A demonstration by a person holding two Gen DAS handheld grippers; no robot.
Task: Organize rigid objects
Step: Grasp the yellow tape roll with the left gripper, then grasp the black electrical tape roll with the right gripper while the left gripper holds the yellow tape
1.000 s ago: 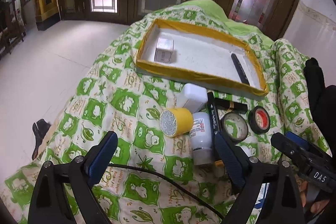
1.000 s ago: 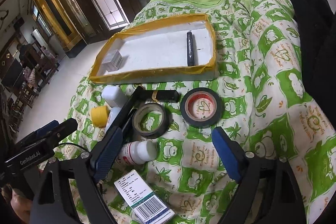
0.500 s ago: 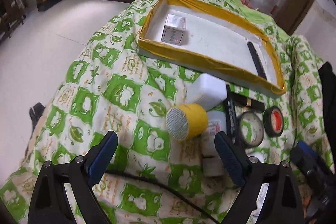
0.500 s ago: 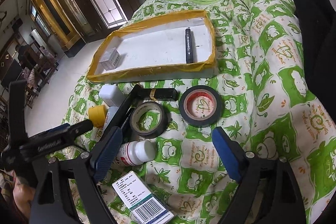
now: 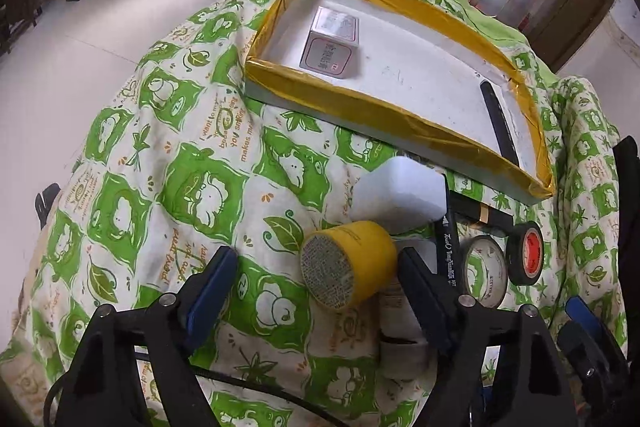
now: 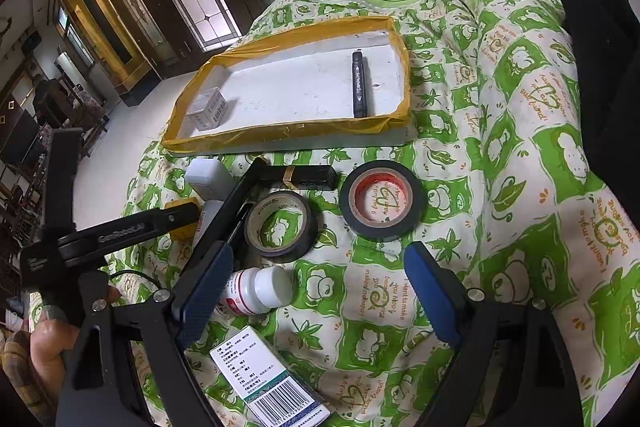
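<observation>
Each tool has black arms, silver screws and blue pads; white lettering marks the left one's arm.

A soft cotton-look quilt, printed green and white, carries a white foam tray edged in glossy yellow tape. Just below the tray lie shiny black tape rolls, a smooth white plastic bottle and a printed cardboard box.

"GenRobot.AI" on left hand-held gripper; barcode on box
</observation>
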